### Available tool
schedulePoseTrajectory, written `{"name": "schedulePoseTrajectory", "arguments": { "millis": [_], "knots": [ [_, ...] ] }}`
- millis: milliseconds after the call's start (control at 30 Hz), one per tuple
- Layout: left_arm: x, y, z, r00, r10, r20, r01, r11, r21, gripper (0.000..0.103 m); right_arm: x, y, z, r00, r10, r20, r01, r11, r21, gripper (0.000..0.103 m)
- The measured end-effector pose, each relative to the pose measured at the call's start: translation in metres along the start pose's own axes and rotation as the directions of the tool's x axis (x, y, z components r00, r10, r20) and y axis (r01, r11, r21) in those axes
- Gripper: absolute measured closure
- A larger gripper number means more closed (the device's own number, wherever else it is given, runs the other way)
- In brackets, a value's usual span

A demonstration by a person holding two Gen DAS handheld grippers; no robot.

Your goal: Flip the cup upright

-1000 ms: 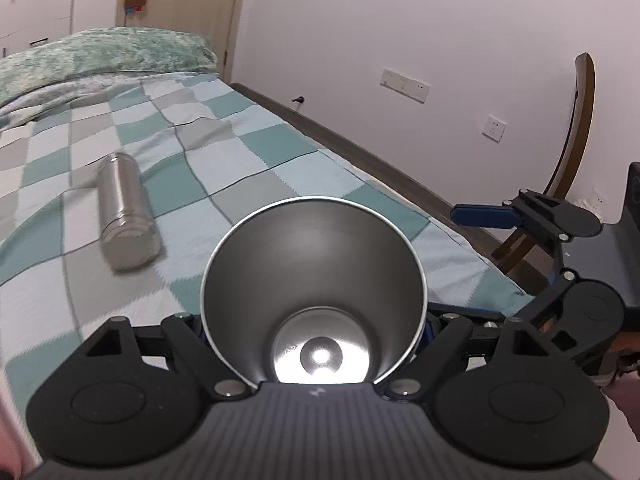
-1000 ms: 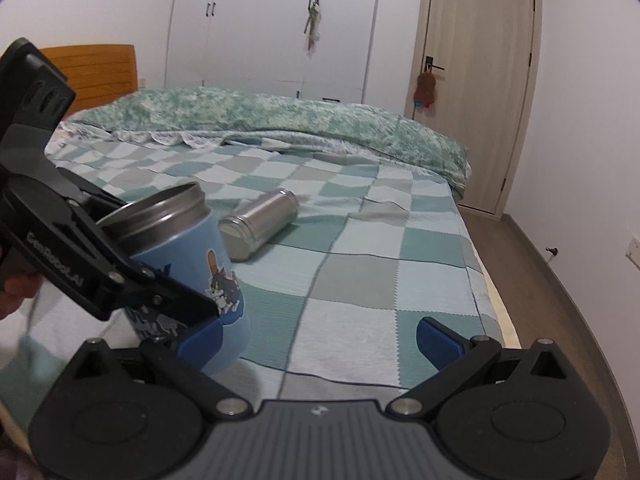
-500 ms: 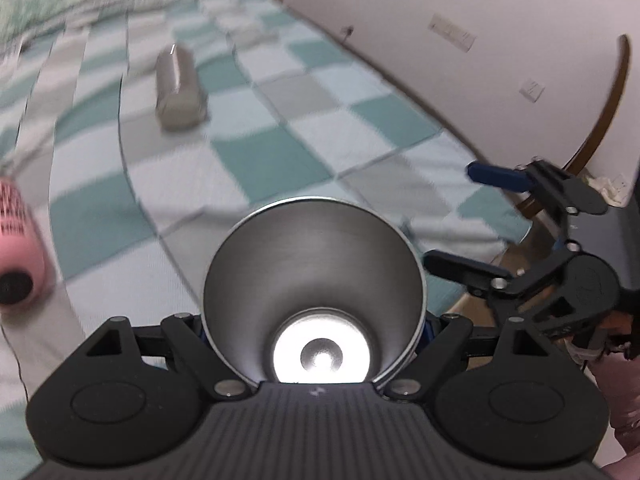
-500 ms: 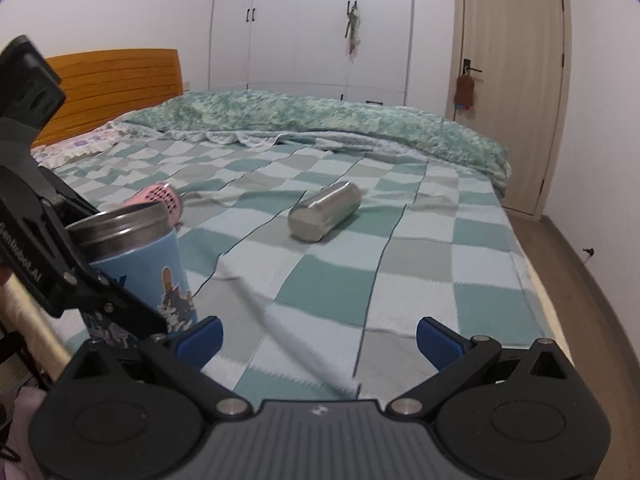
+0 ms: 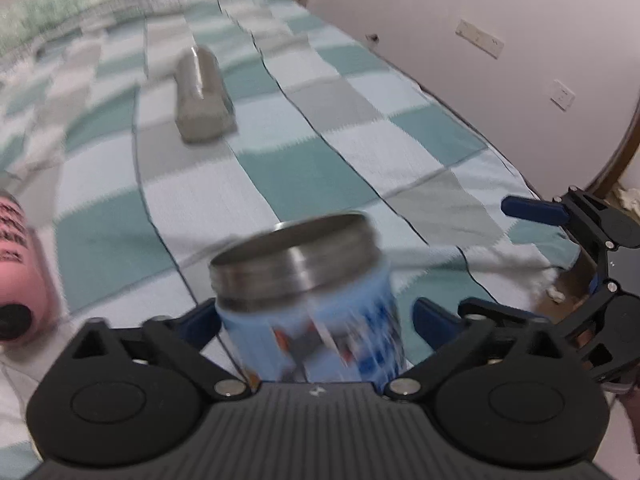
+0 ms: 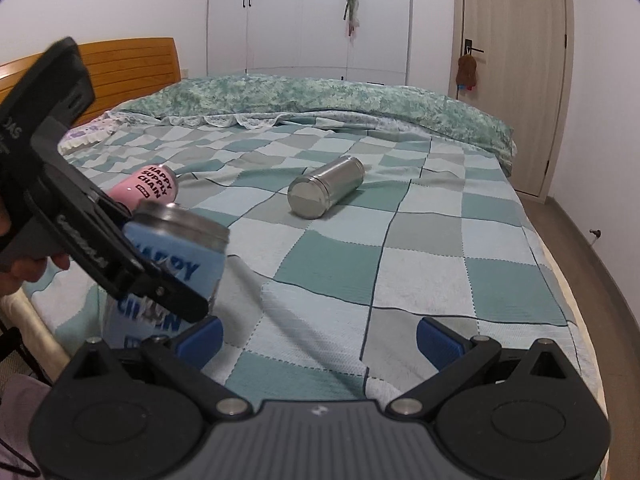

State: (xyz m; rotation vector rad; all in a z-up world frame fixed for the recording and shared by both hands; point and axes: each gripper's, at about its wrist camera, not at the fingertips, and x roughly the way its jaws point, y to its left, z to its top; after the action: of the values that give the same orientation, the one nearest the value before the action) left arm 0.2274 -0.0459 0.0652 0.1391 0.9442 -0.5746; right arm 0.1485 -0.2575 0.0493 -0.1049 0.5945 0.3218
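Note:
A blue cup (image 5: 316, 320) with a steel rim and cartoon print stands mouth-up on the checked bedspread (image 5: 320, 168) near the bed's front edge. It sits between the fingers of my left gripper (image 5: 316, 316), which are spread wider than the cup with a gap on the right side. The image is motion-blurred. In the right wrist view the cup (image 6: 168, 268) is at the left, with the left gripper's black body across it. My right gripper (image 6: 318, 334) is open and empty over the bedspread (image 6: 420, 264).
A steel flask (image 6: 326, 190) lies on its side mid-bed, also in the left wrist view (image 5: 202, 94). A pink cup (image 6: 150, 184) lies on its side to the left. Pillows (image 6: 320, 100), a wardrobe and a door stand beyond. A chair back (image 5: 624, 136) is at the right.
The left gripper tilted from looking down into the cup's mouth to seeing its side. Its fingers have spread away from the cup, which now stands on the bed. The right gripper stayed open.

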Motion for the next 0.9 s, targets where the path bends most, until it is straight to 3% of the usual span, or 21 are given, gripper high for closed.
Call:
{"name": "schedulePoseTrajectory", "arguments": {
  "millis": [133,300,500,733,900],
  "knots": [
    [-0.023,-0.003,-0.007,0.989,0.110,0.101,-0.112,0.993,0.024,0.000,-0.001,0.004,0.004,1.000,0.006,0.013,-0.006,1.000,0.000,0.000],
    [-0.062,0.008,-0.022,0.962,0.150,0.228,-0.150,0.989,-0.016,0.000,-0.010,0.022,0.016,0.999,0.015,0.037,-0.015,1.000,-0.017,0.000],
    [-0.098,0.028,-0.049,0.905,0.224,0.362,-0.219,0.974,-0.058,0.000,-0.016,0.053,0.034,0.999,0.016,0.043,-0.014,0.999,-0.039,0.000],
    [-0.103,0.054,-0.075,0.861,0.269,0.432,-0.257,0.962,-0.087,0.000,-0.004,0.090,0.054,1.000,-0.007,-0.010,0.006,0.999,-0.046,0.000],
    [-0.096,0.067,-0.088,0.841,0.291,0.456,-0.285,0.955,-0.082,0.000,0.016,0.110,0.061,0.997,-0.015,-0.076,0.012,0.999,-0.029,0.000]
  ]
}}
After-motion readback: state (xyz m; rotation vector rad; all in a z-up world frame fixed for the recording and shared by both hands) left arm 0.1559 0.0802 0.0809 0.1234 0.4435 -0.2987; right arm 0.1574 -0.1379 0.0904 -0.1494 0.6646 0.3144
